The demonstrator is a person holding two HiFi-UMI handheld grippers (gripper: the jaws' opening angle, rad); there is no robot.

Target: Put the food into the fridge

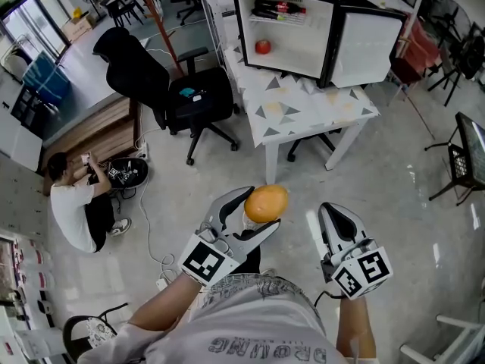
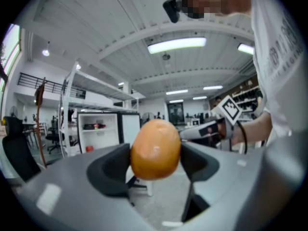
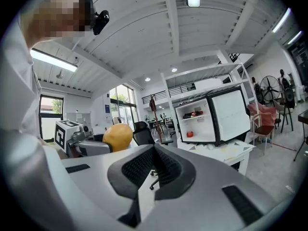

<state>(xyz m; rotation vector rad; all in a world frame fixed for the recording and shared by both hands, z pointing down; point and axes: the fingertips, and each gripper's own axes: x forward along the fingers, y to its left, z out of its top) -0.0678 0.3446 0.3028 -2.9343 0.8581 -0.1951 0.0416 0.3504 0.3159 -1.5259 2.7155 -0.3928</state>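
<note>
An orange fruit [image 1: 266, 203] sits between the jaws of my left gripper [image 1: 258, 207], which is shut on it; the same orange fruit [image 2: 155, 149] fills the middle of the left gripper view. My right gripper [image 1: 327, 217] is beside it, shut and with nothing in it, its jaws [image 3: 155, 165] pressed together. Ahead, a small black fridge [image 1: 284, 21] stands open on a white table [image 1: 303, 112]. Inside it lie a red fruit [image 1: 262, 46] on the floor of the fridge and dark bottles [image 1: 279, 9] on the upper shelf. The open fridge [image 3: 204, 117] also shows in the right gripper view.
A black office chair [image 1: 189, 97] stands left of the table. A person in a white shirt [image 1: 76, 203] crouches on the floor at the left, with cables nearby. A black stand [image 1: 462, 158] is at the right edge. Pale floor lies between me and the table.
</note>
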